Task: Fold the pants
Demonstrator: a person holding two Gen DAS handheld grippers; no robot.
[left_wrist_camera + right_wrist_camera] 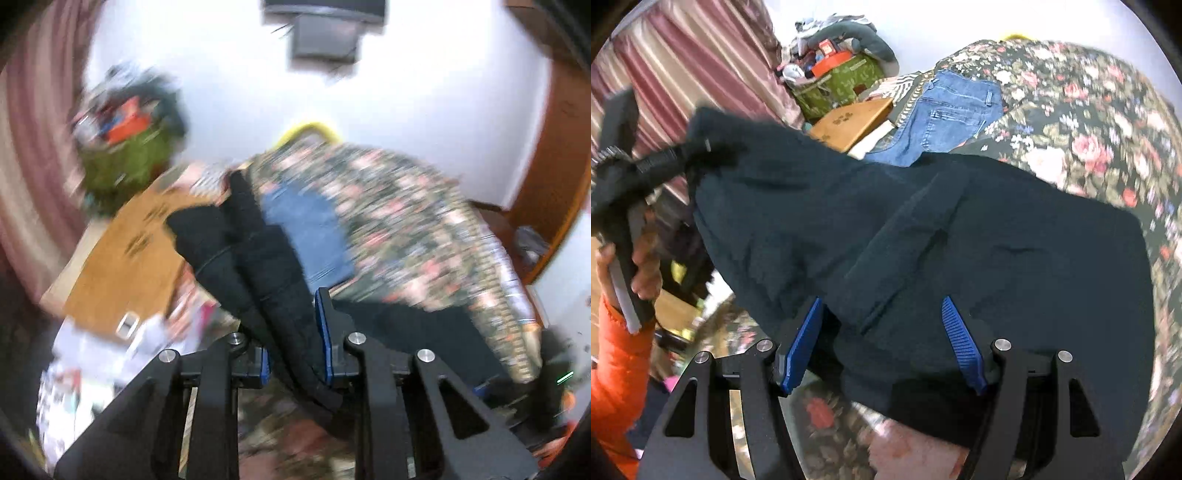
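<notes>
Dark pants [997, 229] lie spread over the floral bedspread [1089, 122], one end lifted toward the upper left. My left gripper [701, 146], held by a hand [646, 273] in an orange sleeve, is clamped on that raised end. In the blurred left wrist view the left gripper [291, 332] is shut on a bunched strip of the pants [258, 258] between its blue pads. My right gripper [882, 301] stands over the pants' near edge. Cloth fills the gap between its jaws, but the ribbed pads [960, 343] show bare and spread wide.
Blue jeans [945, 110] lie on the bed beyond the dark pants. A brown wooden board [849, 122] and a green basket [838, 81] heaped with things sit at the bed's far left. Striped pink curtains [683, 62] hang on the left.
</notes>
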